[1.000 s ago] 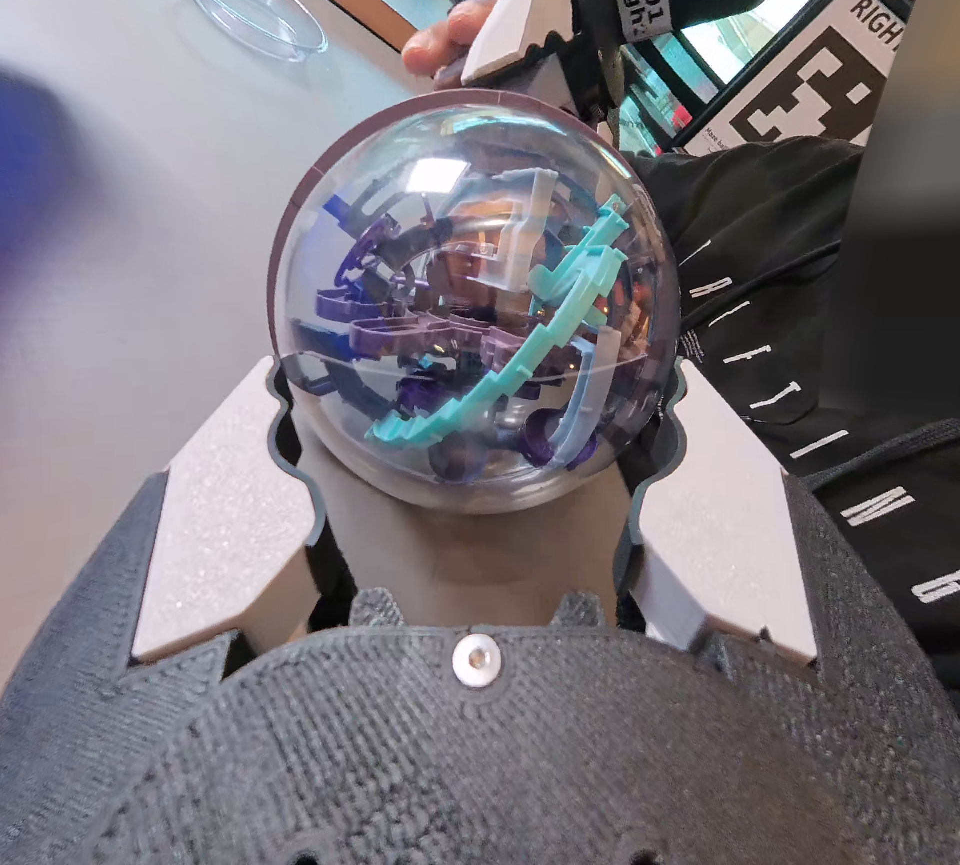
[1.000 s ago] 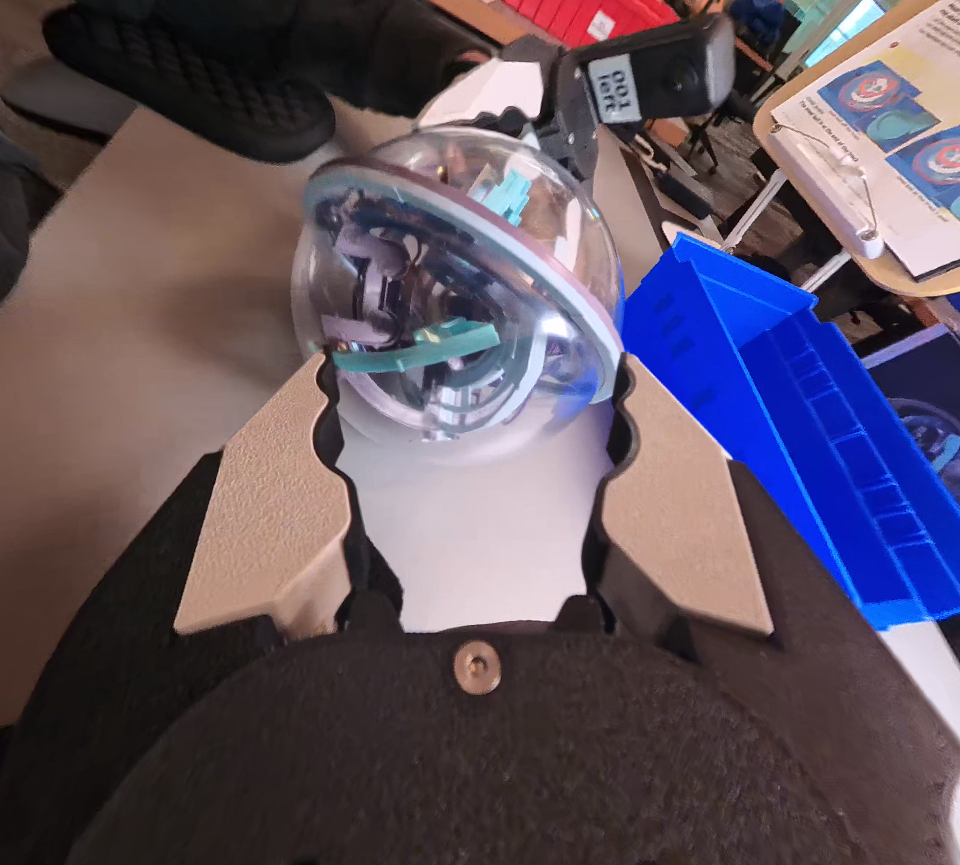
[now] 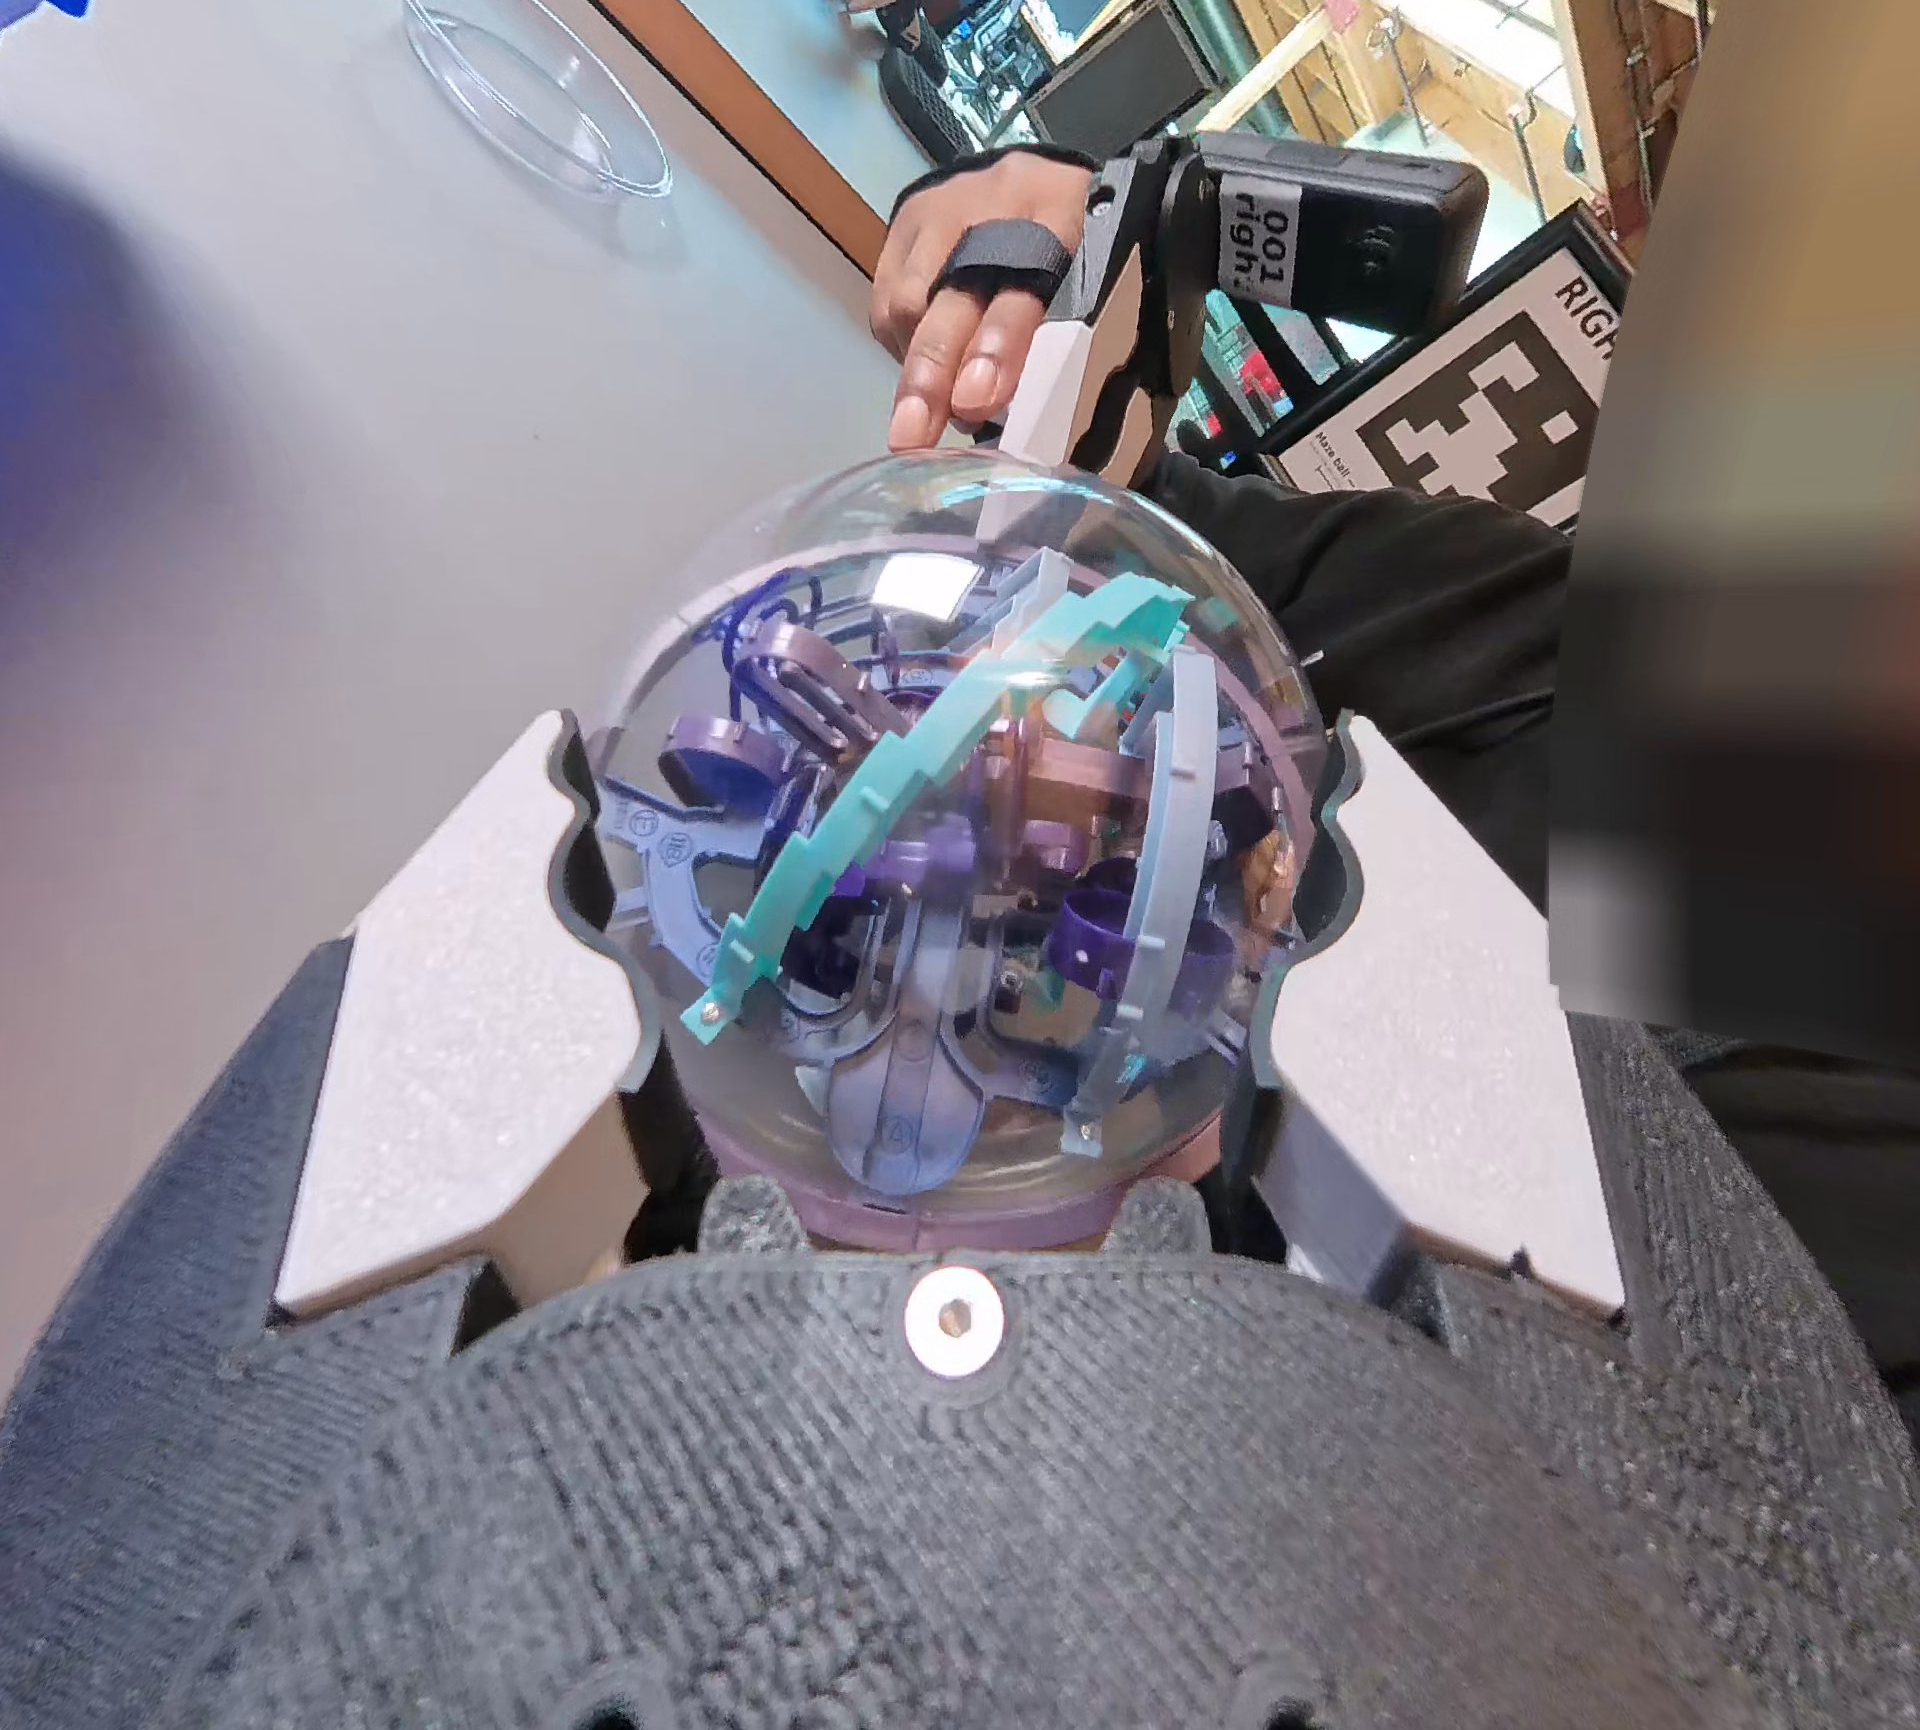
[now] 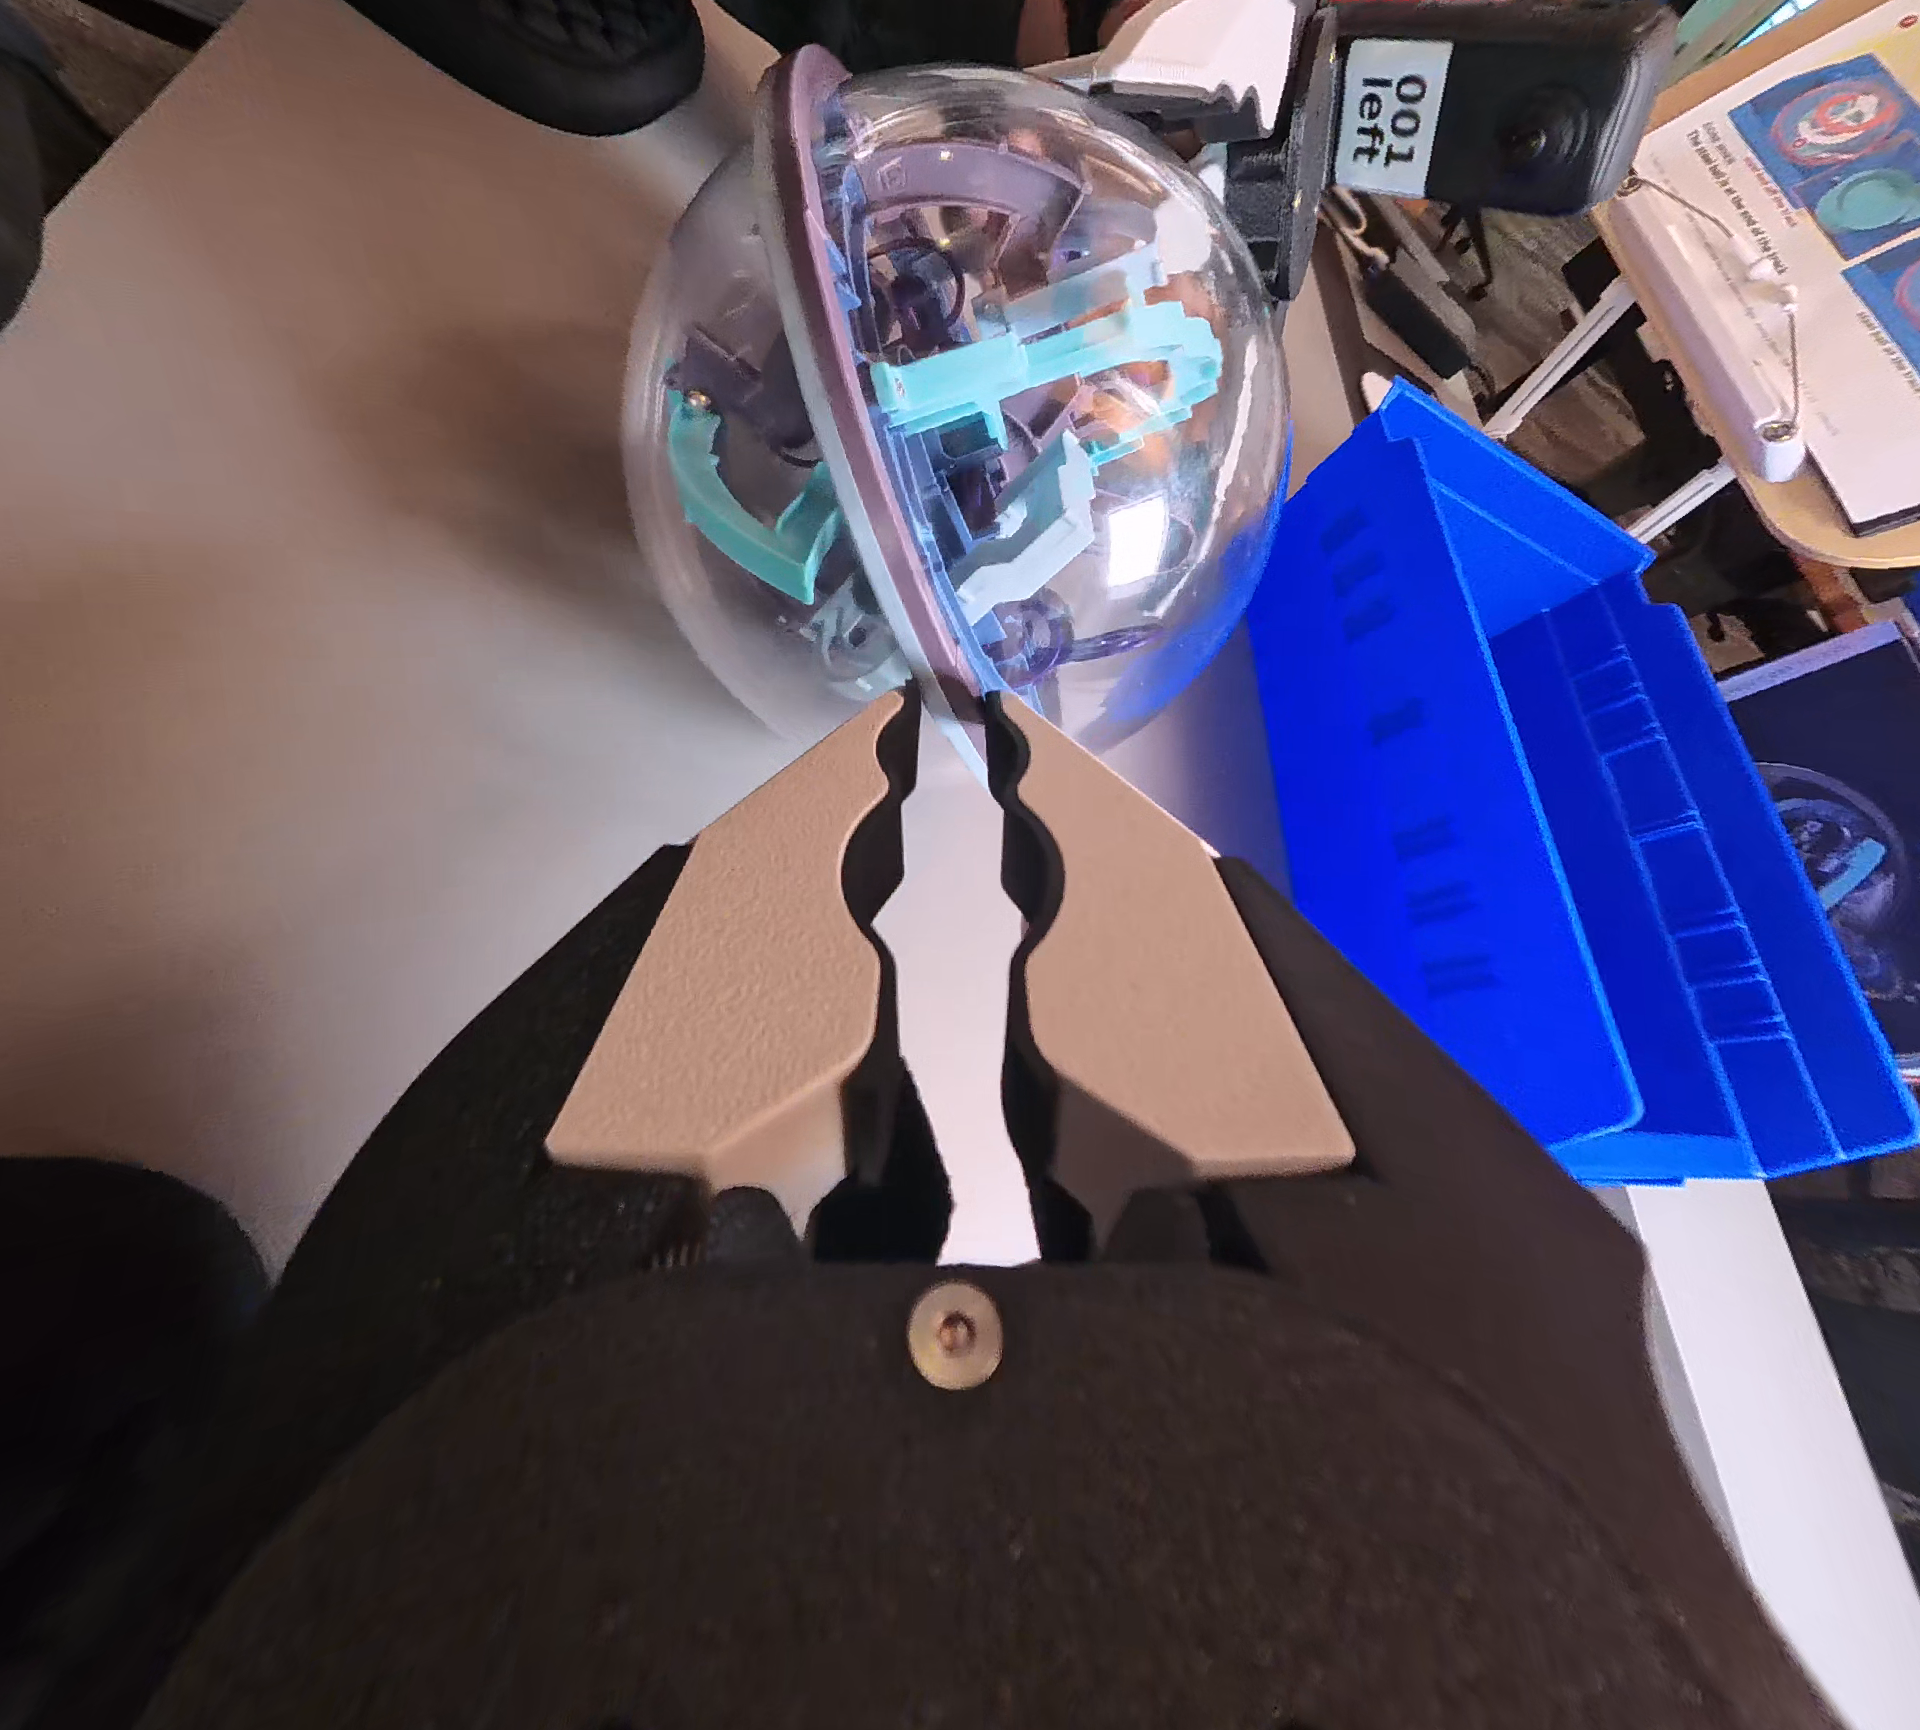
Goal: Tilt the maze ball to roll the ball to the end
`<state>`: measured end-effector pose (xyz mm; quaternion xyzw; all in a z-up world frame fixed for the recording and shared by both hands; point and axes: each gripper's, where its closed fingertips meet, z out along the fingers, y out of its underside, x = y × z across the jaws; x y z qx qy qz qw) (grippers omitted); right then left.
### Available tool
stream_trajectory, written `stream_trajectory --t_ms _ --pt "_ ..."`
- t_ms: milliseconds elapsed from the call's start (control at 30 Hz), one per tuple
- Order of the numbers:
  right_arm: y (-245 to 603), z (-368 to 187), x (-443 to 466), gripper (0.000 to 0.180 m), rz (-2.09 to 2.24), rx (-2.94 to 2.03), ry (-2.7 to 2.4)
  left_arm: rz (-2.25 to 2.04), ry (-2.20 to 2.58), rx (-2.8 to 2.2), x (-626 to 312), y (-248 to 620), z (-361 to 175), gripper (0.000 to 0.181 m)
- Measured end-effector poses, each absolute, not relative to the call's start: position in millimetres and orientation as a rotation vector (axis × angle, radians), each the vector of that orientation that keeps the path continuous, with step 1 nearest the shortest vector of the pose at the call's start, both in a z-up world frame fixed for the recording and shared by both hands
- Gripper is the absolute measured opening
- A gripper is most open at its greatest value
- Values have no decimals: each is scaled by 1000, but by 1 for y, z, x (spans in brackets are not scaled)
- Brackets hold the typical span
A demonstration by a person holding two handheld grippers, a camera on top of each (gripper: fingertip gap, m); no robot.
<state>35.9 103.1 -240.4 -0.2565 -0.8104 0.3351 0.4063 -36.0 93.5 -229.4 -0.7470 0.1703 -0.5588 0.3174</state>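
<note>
The maze ball (image 3: 951, 859), a clear sphere with coloured tracks, is carried above the table (image 3: 260, 485); the left gripper (image 3: 951, 849) cradles it with jaws spread against both flanks, while the right gripper (image 4: 954, 704), jaws almost pressed together, pinches its mauve seam rim (image 4: 831, 392). Principal risk, in my judgement: that narrow rim hold slipping during a tilt, so the smooth shell twists and the inner ball, which I cannot locate, drops off its track. Beside the sphere stands a blue bin (image 4: 1558, 797), limiting swing that way; a clear dish (image 3: 520, 59) lies beyond, well apart.
</note>
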Motion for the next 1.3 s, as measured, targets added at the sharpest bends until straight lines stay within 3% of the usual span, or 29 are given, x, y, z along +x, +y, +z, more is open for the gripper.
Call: stream_trajectory --t_ms 200,467,767,1000,1300 --pt "105 -254 35 9 864 -650 -2046 -1396 439 -1914 -44 94 -221 126" --pt "108 -274 38 8 958 -709 -2045 -1296 489 -1751 -59 64 -202 129" --pt "112 -286 34 7 905 -693 -2042 -1036 526 -1731 -63 43 -228 109" --pt "103 -288 32 7 866 -655 -2045 -1020 528 -1751 -59 47 -239 118" --pt "106 -288 30 7 829 -657 -2025 -935 520 -1780 -73 40 -225 114"
